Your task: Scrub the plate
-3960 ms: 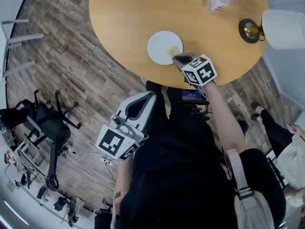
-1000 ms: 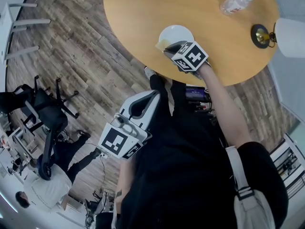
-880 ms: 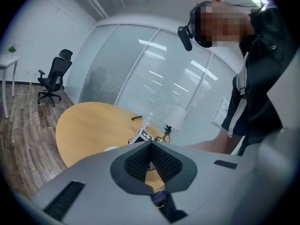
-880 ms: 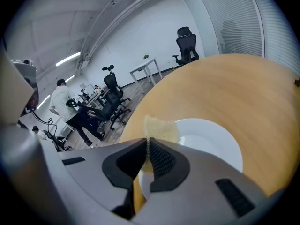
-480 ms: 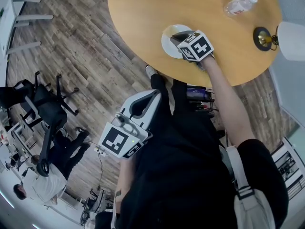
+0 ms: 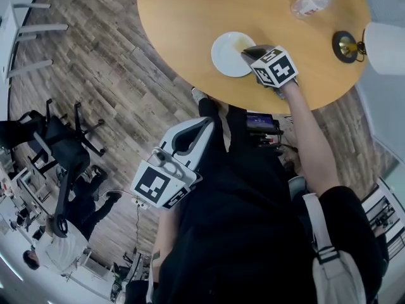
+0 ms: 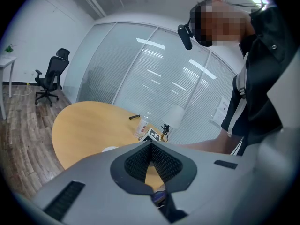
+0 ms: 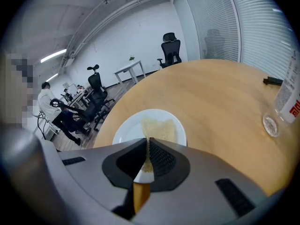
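A white plate (image 6: pixel 226 56) (image 8: pixel 129 128) lies near the front edge of the round wooden table (image 6: pixel 190 18). A thin tan scrub pad (image 8: pixel 158 128) rests flat on the plate's right part. My right gripper (image 6: pixel 249 50) (image 8: pixel 147 146) is shut on the pad's near edge and hangs over the plate's right rim. Well short of the table, my left gripper (image 6: pixel 202 126) (image 7: pixel 151 146) is held low by the person's body, shut with nothing in it. In the left gripper view the plate (image 7: pixel 110 149) shows as a small white sliver.
A water bottle (image 6: pixel 310 3) (image 8: pixel 288 95) lies at the table's far right. A white lamp (image 6: pixel 383 43) with a dark round base (image 6: pixel 345 46) stands at the right edge. A small black object (image 8: pixel 272 81) lies farther back. Office chairs (image 6: pixel 63 154) stand on the wooden floor at the left.
The right gripper has dragged the pad across the plate, from its near left rim to its right side. The left gripper has stayed where it was.
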A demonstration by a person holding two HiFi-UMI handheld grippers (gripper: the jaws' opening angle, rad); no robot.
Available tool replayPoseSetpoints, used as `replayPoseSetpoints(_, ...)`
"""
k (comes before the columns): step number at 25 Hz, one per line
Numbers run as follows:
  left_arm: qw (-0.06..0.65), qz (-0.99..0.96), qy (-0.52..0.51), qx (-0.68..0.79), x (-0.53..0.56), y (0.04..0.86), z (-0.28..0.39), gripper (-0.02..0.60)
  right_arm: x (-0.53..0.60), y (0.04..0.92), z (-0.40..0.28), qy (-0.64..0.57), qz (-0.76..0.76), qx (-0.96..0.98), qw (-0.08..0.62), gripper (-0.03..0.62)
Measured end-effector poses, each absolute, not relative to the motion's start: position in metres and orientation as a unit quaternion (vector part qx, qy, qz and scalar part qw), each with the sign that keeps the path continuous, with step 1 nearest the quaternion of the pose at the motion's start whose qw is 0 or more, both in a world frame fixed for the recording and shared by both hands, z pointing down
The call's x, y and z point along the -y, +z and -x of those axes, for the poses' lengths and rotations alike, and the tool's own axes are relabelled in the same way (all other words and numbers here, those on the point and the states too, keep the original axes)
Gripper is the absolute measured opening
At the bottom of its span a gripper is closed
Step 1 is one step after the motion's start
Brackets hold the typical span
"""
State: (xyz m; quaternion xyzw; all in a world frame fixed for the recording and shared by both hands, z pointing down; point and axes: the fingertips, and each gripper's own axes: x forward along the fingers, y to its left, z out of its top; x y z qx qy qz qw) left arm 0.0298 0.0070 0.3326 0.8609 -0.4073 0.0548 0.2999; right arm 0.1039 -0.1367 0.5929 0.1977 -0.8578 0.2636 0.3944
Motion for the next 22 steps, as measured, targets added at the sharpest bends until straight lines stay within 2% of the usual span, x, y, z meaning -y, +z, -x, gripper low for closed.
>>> replayPoseSetpoints(9,0.300,-0.864,0.057,0.400,-0.004,0.333,-0.035,0.012,0.091,0.589,-0.109,0.267,-0.168,0.857,0.407,0.026)
replayPoseSetpoints(22,0.300,-0.862,0.057,0.405,-0.004,0.332,-0.035,0.012,0.069,0.585,-0.044,0.257,-0.101,0.879,0.389,0.026)
